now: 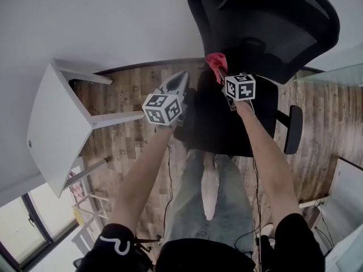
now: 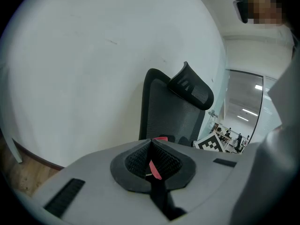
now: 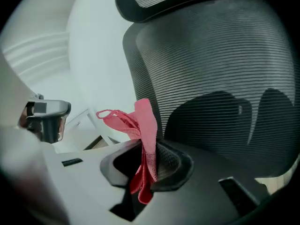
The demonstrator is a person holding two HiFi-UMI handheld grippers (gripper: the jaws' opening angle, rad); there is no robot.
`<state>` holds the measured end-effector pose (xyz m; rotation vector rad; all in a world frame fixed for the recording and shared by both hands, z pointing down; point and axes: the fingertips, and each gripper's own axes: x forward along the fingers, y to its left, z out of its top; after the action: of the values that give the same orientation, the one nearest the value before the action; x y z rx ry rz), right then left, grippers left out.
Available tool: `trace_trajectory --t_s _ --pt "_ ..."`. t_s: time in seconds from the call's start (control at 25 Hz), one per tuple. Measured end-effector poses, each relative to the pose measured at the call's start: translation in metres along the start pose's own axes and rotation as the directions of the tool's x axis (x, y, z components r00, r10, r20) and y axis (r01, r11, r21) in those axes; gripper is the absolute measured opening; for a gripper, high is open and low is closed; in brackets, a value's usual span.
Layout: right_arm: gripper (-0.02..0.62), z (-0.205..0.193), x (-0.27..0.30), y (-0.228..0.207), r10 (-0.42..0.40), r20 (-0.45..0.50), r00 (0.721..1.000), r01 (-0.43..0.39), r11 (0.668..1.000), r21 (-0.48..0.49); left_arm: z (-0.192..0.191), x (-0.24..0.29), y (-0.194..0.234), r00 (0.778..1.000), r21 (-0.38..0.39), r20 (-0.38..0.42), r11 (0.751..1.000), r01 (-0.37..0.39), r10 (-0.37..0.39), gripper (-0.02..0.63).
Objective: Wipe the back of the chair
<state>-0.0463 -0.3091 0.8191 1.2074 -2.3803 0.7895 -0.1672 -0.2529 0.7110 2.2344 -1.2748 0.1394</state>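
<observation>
A black office chair with a mesh back point(image 1: 266, 21) stands against the white wall; the back fills the right gripper view point(image 3: 220, 64) and shows upright in the left gripper view point(image 2: 168, 116). My right gripper point(image 1: 222, 75) point(image 3: 150, 158) is shut on a red cloth point(image 1: 216, 63) point(image 3: 143, 121), held close to the lower left part of the mesh back. My left gripper point(image 1: 178, 79) point(image 2: 151, 161) hovers to the left of the chair with its jaws shut; only a thin red sliver shows at their seam. The cloth point(image 2: 161, 138) peeks just beyond them.
A white table point(image 1: 51, 129) stands at the left on the wooden floor point(image 1: 130, 84). The chair's seat point(image 1: 227, 129) and an armrest point(image 1: 293, 129) lie below my grippers. My legs in jeans point(image 1: 210, 191) stand right in front of the seat.
</observation>
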Motion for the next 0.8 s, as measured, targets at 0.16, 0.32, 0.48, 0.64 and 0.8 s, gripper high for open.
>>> trace_trajectory --t_s 0.16,0.32,0.48,0.64,0.8 --pt "0.072 0.002 0.025 0.017 -0.002 -0.026 1.000 0.001 1.000 -0.022 -0.002 -0.011 0.019 1.000 -0.005 -0.010 1.000 -0.012 0.012 0.025" --pt "0.071 0.000 0.037 0.006 -0.056 -0.045 0.997 0.054 0.998 -0.030 -0.007 -0.014 0.024 1.000 -0.013 -0.028 1.000 -0.005 0.005 0.025" --pt "0.071 0.003 0.034 -0.017 -0.099 -0.041 0.994 0.099 0.995 -0.005 -0.009 -0.009 0.014 0.999 0.003 -0.041 1.000 0.017 -0.016 0.025" --pt "0.071 0.003 0.015 -0.049 -0.139 -0.030 0.990 0.140 0.990 0.020 -0.009 0.004 0.000 0.999 -0.005 -0.042 1.000 0.027 -0.027 0.025" --pt "0.071 -0.001 -0.014 -0.090 -0.187 -0.019 0.982 0.188 0.980 0.061 -0.011 0.021 -0.023 0.998 -0.001 -0.051 0.999 0.047 -0.047 0.025"
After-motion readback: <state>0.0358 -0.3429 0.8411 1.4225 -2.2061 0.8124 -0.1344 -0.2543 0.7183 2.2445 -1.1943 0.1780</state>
